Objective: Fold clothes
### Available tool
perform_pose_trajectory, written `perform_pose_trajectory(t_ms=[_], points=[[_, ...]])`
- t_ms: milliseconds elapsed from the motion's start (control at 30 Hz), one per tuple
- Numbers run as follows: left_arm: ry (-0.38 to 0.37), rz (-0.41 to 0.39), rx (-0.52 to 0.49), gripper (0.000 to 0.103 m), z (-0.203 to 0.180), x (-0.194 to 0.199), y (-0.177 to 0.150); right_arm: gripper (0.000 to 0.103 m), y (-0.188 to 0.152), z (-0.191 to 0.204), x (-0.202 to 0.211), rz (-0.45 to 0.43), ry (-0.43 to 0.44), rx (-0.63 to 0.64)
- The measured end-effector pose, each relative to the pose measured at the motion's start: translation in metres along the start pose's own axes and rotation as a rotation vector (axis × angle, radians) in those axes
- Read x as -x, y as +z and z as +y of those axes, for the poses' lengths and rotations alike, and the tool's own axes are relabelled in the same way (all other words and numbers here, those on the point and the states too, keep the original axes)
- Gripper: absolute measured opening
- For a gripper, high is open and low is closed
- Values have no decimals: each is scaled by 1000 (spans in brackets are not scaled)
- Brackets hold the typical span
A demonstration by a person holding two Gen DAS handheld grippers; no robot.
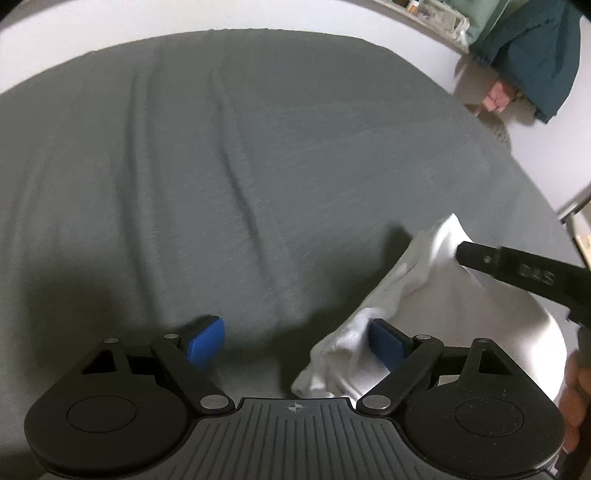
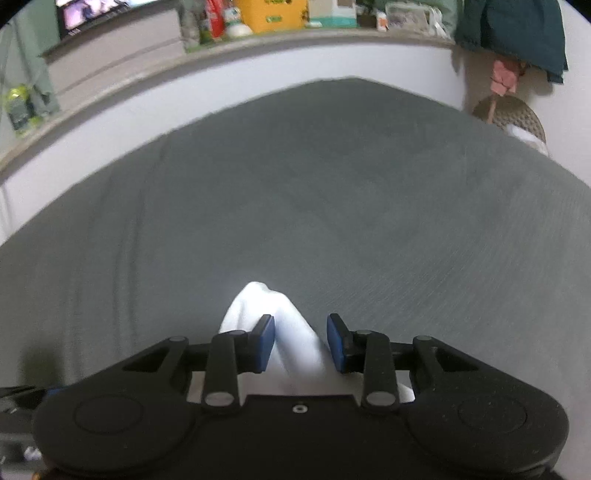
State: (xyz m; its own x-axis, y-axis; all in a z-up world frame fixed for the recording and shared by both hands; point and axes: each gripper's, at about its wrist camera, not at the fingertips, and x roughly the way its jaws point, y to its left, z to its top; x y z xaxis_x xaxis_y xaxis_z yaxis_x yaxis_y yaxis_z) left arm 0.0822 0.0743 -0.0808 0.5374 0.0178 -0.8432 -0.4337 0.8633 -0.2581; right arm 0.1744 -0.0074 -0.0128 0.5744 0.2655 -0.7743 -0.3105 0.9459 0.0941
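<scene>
A white garment [image 1: 461, 314] lies bunched on the grey bed sheet [image 1: 240, 166] at the lower right of the left wrist view. My left gripper [image 1: 295, 341] stands open beside it with nothing between its blue pads; the right pad [image 1: 386, 341] is at the garment's left edge. A black finger [image 1: 491, 260] of my right gripper reaches into the cloth from the right. In the right wrist view, my right gripper [image 2: 301, 343] is shut on a raised fold of the white garment [image 2: 266, 299], which pokes up past the pads.
The grey sheet [image 2: 332, 184] stretches far ahead to a white wall [image 2: 184, 96]. A shelf [image 2: 258, 40] with boxes and bottles runs above it. A teal garment [image 2: 517, 33] hangs at the far right over a wicker basket [image 2: 517, 114]. A hand [image 1: 576, 387] shows at the right edge.
</scene>
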Motion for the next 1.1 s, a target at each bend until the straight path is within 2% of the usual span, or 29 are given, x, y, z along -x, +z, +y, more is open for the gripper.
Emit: perform_pose_trajectory(t_ms=[100, 267, 433, 500, 633, 767, 833, 967, 1100], points=[[29, -7, -14, 88, -4, 2, -3, 32, 1, -6, -19, 30, 0, -55], [17, 2, 8, 88, 1, 10, -6, 37, 1, -14, -31, 36, 18, -156], [11, -21, 36, 88, 13, 17, -10, 37, 15, -3, -27, 49, 22, -87], [-22, -34, 64, 88, 22, 23, -13, 37, 21, 0, -20, 32, 44, -60], [-136, -30, 153, 88, 43, 23, -14, 40, 25, -18, 18, -78, 150, -125], [-287, 30, 187, 88, 44, 11, -7, 59, -7, -44, 76, -167, 218, -150], [-338, 65, 178, 88, 41, 6, -7, 60, -38, -63, 99, -180, 237, -177], [-336, 145, 111, 88, 32, 2, -8, 60, -96, -103, 128, -179, 261, -280], [-323, 197, 165, 88, 41, 2, -20, 62, -129, -139, 120, -185, 299, -407]])
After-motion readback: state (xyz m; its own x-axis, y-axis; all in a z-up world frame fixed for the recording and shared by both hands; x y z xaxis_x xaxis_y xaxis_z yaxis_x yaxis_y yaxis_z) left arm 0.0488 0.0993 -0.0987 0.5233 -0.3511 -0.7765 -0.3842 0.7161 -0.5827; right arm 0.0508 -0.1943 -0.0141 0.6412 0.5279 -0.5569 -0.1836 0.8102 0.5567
